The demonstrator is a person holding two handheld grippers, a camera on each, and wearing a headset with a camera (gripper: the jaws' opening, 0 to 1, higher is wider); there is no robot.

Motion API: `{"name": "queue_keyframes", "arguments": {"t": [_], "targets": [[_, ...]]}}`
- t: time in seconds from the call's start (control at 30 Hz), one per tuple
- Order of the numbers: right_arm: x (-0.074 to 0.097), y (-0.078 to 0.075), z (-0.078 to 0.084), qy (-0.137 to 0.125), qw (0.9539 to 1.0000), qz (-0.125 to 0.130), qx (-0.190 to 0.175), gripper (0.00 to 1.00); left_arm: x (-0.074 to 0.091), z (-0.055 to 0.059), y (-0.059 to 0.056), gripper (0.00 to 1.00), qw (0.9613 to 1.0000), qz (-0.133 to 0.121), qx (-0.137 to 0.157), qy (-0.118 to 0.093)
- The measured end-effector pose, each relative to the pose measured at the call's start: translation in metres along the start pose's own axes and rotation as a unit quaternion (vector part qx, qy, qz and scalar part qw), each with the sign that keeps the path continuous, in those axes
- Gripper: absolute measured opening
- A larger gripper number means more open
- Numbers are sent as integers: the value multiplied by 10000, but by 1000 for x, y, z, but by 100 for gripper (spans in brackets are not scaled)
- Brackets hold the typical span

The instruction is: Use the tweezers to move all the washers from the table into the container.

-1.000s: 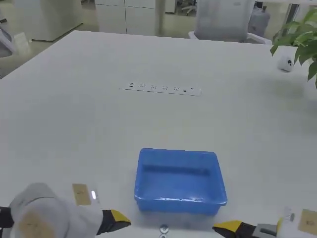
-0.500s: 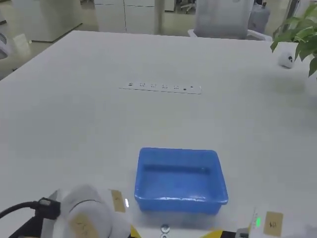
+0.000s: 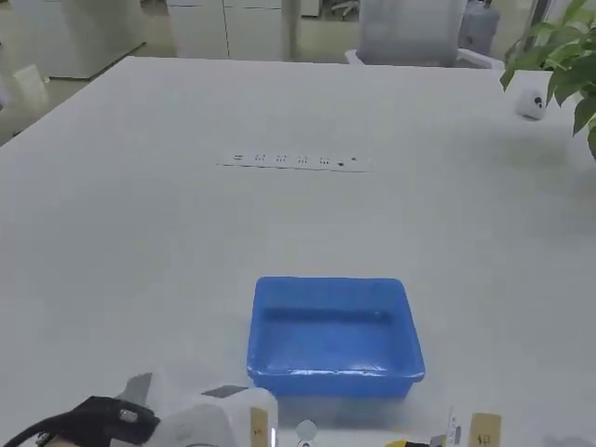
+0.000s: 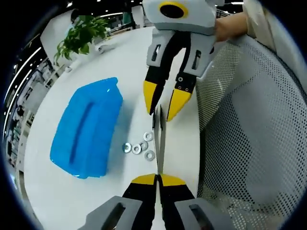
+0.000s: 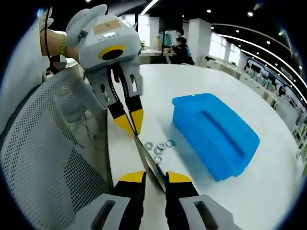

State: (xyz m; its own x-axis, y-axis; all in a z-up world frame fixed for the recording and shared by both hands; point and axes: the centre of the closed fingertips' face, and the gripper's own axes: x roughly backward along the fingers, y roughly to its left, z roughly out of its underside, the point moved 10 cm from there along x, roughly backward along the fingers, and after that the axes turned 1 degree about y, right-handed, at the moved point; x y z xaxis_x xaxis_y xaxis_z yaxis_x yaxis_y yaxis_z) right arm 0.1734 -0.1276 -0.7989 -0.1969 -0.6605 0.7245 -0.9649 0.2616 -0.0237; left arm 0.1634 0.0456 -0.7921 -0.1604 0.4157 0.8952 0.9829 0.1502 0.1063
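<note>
Left gripper [image 4: 157, 178]: jaws clamped together on one end of the tweezers [image 4: 159, 139]. Right gripper [image 5: 155, 178]: jaws apart, straddling the other end, and contact cannot be made out. The washers [image 4: 140, 146] lie clustered on the white table [image 3: 140, 233], just beside the blue container [image 3: 331, 380] and near the tweezers.

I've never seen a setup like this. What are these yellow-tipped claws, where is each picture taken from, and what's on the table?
No robot here: a person holds two hand-held grippers with yellow-tipped jaws. One picture comes from a headset camera looking down; the two round ones come from cameras riding on the grippers. On the white table stand an open blue plastic container and, beside it, a cluster of small metal washers. The left gripper is shut on thin metal tweezers; the right gripper has its jaws apart on either side of them.
</note>
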Motion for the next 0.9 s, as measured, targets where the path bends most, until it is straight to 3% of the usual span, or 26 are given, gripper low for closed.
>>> {"name": "queue_keyframes", "arguments": {"t": [0.17, 0.43, 0.7, 0.9], "targets": [[0, 1, 0, 23, 10000, -15, 56, 13, 8, -2, -2, 0, 9997, -62, -219, -97], [-2, 6, -4, 11, 9997, -116, 195, 13, 32, -12, -2, 0, 9987, -117, -333, -355], [-3, 10, -7, -35, 9991, -218, 367, 11, 59, -29, -7, 0, 9968, -118, -528, -582], [-6, 14, -12, -159, 9985, -319, 414, 8, 73, -41, -10, 0, 9955, -54, -710, -624]]}}
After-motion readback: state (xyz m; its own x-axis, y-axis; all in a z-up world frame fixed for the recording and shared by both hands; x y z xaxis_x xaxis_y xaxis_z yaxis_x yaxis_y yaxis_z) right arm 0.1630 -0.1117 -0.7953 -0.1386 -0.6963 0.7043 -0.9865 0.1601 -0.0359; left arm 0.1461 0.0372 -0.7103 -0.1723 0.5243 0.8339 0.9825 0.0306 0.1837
